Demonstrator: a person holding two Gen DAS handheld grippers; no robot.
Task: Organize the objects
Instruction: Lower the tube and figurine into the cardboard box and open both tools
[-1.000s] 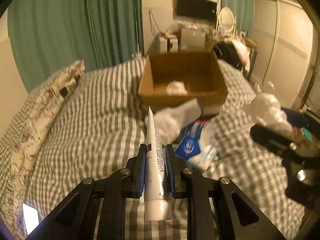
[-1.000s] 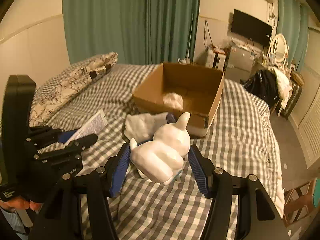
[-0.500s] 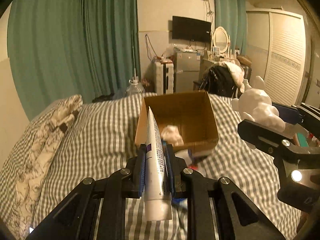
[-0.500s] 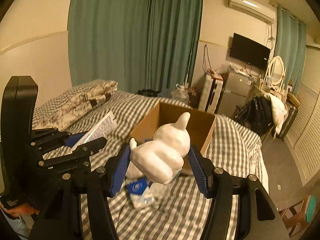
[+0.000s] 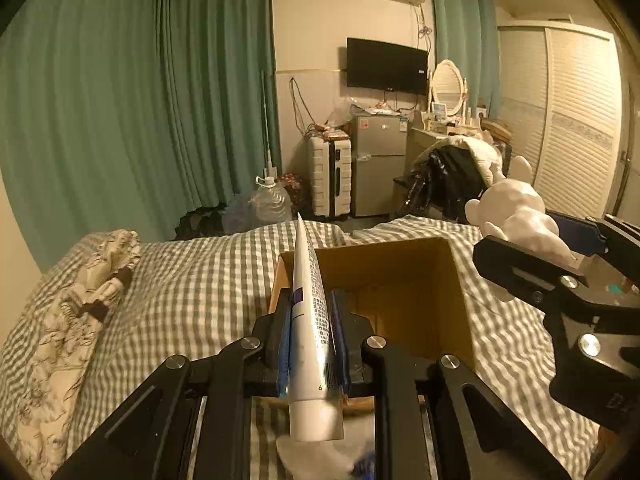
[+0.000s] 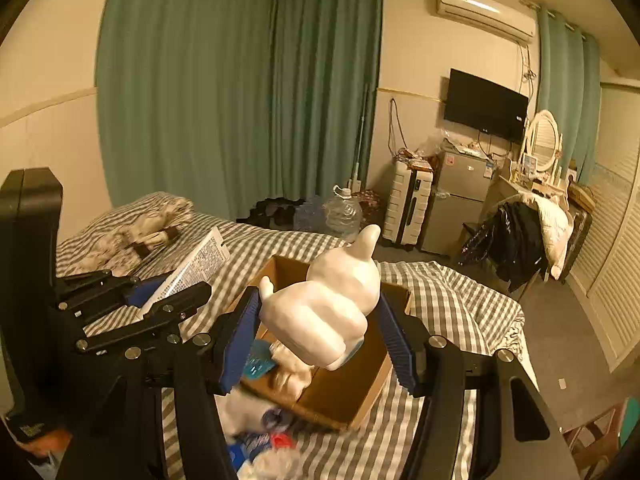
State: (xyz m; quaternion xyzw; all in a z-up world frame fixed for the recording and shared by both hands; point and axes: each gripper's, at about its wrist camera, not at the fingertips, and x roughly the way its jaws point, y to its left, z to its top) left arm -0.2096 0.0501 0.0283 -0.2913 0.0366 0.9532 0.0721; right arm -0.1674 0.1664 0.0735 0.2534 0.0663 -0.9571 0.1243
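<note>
Both loads hang above the bed [image 5: 192,280], lined up with the open cardboard box [image 5: 404,292], presumably for dropping in. The left tool [image 5: 312,336] is clenched on a white tube [image 5: 310,320], crimped end forward; the right tool [image 6: 320,320] clamps a white figurine [image 6: 324,308] by its flanks.

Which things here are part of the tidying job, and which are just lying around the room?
Part of the job:
- white tube in the left tool
- white figurine in the right tool
- cardboard box

Lying about:
- pillow
- water jug
- suitcase
- television
</note>
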